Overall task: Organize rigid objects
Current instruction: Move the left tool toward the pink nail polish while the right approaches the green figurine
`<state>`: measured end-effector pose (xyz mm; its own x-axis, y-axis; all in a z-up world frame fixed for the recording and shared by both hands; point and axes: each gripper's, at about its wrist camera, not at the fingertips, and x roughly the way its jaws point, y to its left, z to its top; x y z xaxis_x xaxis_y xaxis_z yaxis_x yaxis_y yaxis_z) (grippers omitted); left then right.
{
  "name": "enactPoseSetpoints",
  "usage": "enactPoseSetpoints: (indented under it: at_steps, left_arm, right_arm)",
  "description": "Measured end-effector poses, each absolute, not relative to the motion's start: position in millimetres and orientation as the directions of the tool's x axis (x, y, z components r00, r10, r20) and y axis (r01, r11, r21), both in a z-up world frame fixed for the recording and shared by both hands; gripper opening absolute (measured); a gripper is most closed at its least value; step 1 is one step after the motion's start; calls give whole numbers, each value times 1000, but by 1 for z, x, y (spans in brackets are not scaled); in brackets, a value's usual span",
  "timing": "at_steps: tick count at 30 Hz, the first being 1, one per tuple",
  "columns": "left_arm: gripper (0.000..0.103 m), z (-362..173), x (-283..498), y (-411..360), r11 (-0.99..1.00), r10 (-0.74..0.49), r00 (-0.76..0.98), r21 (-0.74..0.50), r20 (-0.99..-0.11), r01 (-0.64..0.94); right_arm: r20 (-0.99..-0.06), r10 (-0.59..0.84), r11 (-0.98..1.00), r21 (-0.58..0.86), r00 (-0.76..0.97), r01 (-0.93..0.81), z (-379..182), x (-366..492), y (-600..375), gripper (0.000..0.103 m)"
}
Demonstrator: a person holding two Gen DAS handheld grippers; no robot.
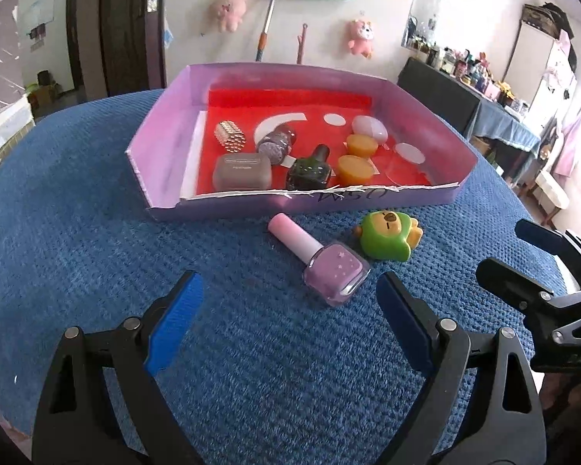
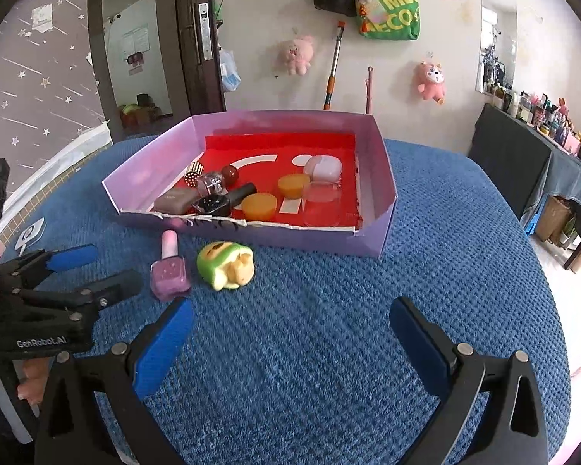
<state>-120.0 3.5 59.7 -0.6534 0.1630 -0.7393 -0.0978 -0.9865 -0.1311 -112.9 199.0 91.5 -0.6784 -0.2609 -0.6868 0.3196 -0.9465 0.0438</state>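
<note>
A purple box (image 1: 166, 147) (image 2: 383, 209) with a red floor holds several small items: a dark nail polish bottle (image 1: 310, 170), a grey case (image 1: 242, 172), two orange caps (image 1: 354, 170). On the blue cloth in front of it lie a pink nail polish bottle (image 1: 329, 267) (image 2: 169, 271) and a green toy figure (image 1: 387, 234) (image 2: 224, 265). My left gripper (image 1: 290, 302) is open, just short of the pink bottle. My right gripper (image 2: 290, 329) is open and empty, to the right of both objects.
The blue cloth (image 1: 77, 232) covers a round table. A wall with plush toys (image 2: 296, 54) and a green bag (image 2: 391, 11) stands behind the box. A dark side table (image 2: 523, 155) with clutter is at the right.
</note>
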Motion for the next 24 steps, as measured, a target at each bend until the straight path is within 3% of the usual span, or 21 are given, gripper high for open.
enactPoseSetpoints:
  at_steps: [14, 24]
  left_arm:
    - [91, 34, -156, 27, -986, 164, -558, -116, -813, -121]
    - [93, 34, -135, -27, -984, 179, -568, -155, -803, -92]
  right_arm:
    - [-703, -256, -957, 88, -663, 276, 89, -141, 215, 103]
    - [-724, -293, -947, 127, -624, 296, 75, -156, 196, 103]
